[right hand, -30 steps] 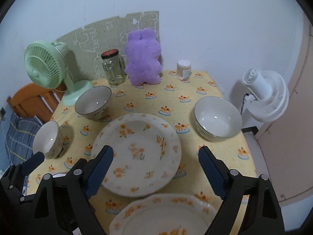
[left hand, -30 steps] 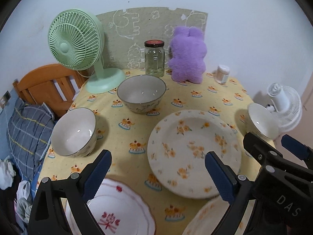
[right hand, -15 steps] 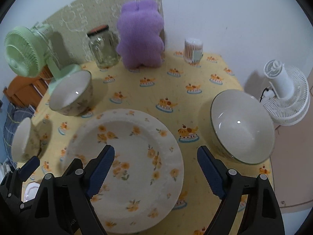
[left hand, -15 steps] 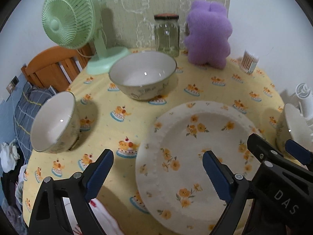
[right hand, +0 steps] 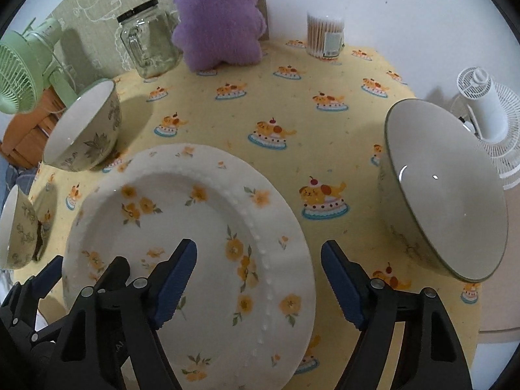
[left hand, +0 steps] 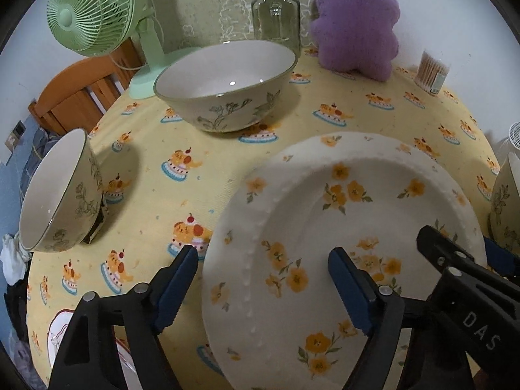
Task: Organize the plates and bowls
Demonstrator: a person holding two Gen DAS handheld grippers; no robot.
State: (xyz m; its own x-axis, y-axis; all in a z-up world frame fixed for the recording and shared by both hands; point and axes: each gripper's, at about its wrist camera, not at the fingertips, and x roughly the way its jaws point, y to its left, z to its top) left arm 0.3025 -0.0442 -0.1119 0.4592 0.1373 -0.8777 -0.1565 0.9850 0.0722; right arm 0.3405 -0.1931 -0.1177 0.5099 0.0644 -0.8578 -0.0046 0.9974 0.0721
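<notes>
Both tools have dropped from a high overview to close over the flowered plate in the middle of the bench within the last second. My left tool straddles its left rim, my right tool its right rim; both are narrowing, gripping nothing yet. I judge a two-sided lift comes next. Bowls stand untouched around it.

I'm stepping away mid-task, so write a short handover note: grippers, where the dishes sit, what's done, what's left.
Left gripper: jaws closing astride the flowered plate's left rim, not gripping yet.
Right gripper: jaws closing astride its right rim, likewise.
Bowls: one behind the plate, one at left, one at right. Red-patterned plate near left.
Done: nothing stacked.
Left: all plates, bowls.
</notes>
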